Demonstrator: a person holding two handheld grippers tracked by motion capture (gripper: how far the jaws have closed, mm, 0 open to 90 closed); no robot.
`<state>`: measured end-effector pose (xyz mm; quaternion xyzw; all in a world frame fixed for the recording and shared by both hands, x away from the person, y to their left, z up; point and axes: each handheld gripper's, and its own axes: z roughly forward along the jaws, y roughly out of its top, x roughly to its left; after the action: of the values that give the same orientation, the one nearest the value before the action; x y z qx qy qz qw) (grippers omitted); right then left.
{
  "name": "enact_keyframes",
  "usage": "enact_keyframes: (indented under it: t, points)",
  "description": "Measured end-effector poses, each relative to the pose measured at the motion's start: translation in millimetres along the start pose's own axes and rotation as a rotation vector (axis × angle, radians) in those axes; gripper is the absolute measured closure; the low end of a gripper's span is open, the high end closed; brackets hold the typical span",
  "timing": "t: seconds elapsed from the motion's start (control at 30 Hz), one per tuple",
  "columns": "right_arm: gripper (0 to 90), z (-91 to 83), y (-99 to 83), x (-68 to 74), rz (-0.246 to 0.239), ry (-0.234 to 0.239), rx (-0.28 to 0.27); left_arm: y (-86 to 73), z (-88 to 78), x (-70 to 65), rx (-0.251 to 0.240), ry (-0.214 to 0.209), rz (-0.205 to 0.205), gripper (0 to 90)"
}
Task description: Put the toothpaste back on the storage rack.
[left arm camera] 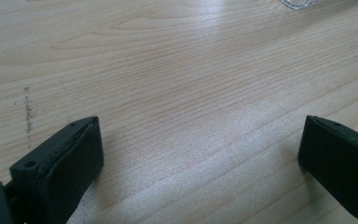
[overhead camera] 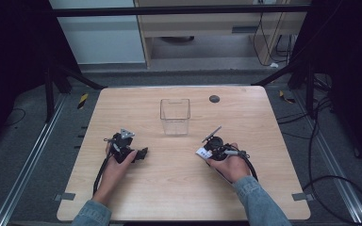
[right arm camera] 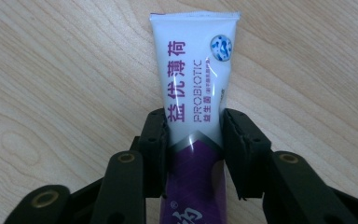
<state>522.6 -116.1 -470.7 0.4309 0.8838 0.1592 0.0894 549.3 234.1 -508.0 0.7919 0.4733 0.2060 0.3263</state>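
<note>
The tube [right arm camera: 193, 93] lies flat on the worktop [overhead camera: 179, 179], its long axis running straight out between the right gripper [right arm camera: 193, 140] jaws, crimped end away. These jaws press its sides. The left gripper [left arm camera: 200, 154] jaws stand wide open, well apart from the tube.

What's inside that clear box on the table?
The clear box looks empty: the table shows through its walls. The tube sits outside it, in the right claw.

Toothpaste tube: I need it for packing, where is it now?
The toothpaste tube lies between the right claw pads, on the table's right side, right of the clear container.
</note>
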Motion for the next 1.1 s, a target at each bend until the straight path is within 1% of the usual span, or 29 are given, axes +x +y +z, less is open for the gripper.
enact_keyframes:
  t: [0.1, 0.13, 0.17, 0.27, 0.3, 0.4, 0.47, 0.53, 0.57, 0.6, 0.67, 0.77, 0.87, 0.9, 1.07, 1.1]
  points:
    - [66.0, -0.6, -0.5, 0.2, 0.009, 0.0, -0.004, 0.0, 0.0, 0.0, 0.0, 0.0, 0.0, 0.0]
    - [71.0, -2.7, -1.1, -0.1, 0.018, -0.001, -0.013, 0.0, 0.0, 0.0, 0.0, 0.0, 0.0, 0.0]
    - [73.8, -4.1, -1.3, -0.5, 0.017, 0.0, -0.018, 0.0, 0.0, 0.0, 0.0, 0.0, -0.001, 0.0]
    - [77.5, -7.8, -2.5, -0.4, 0.024, -0.003, -0.04, 0.0, 0.0, 0.0, 0.0, 0.0, 0.0, 0.0]
    - [77.5, -7.8, -2.5, -0.4, 0.024, -0.003, -0.04, 0.0, 0.0, 0.0, 0.0, 0.0, 0.0, 0.0]
    - [79.0, -9.3, -5.7, -3.0, 0.044, 0.011, -0.066, 0.0, 0.0, 0.0, 0.0, 0.0, 0.0, 0.0]
    - [79.4, -10.1, -7.2, -3.4, 0.052, 0.011, -0.077, 0.0, 0.0, 0.0, 0.0, 0.0, 0.0, 0.0]
    - [79.5, -12.8, -8.5, -3.8, 0.054, 0.019, -0.094, 0.0, 0.0, 0.0, 0.0, 0.0, 0.0, 0.0]
    - [79.5, -12.8, -8.5, -3.8, 0.054, 0.019, -0.094, 0.0, 0.0, 0.0, 0.0, 0.0, 0.0, 0.0]
    - [79.6, -17.5, -9.4, -5.2, 0.06, 0.017, -0.115, 0.0, 0.0, 0.0, 0.0, 0.0, 0.0, 0.0]
    - [79.7, -21.4, -10.4, -6.9, 0.062, 0.021, -0.123, 0.0, 0.0, 0.0, 0.0, 0.0, 0.0, 0.0]
    - [79.8, -25.1, -12.6, -9.1, 0.072, 0.016, -0.126, 0.0, 0.0, 0.0, 0.0, 0.0, 0.0, 0.0]
    - [79.9, -32.7, -14.0, -12.4, 0.079, 0.015, -0.137, 0.0, 0.0, 0.0, 0.0, 0.0, 0.0, 0.0]
    - [79.9, -34.7, -14.1, -13.3, 0.072, 0.012, -0.143, 0.0, 0.0, 0.0, 0.0, 0.0, 0.0, 0.0]
    - [79.9, -50.3, -12.7, -18.1, 0.085, 0.001, -0.176, 0.0, 0.0, 0.0, 0.0, 0.0, 0.0, 0.0]
    - [79.9, -54.4, -12.2, -20.2, 0.085, -0.002, -0.19, 0.0, 0.0, 0.0, 0.0, 0.0, 0.0, 0.0]
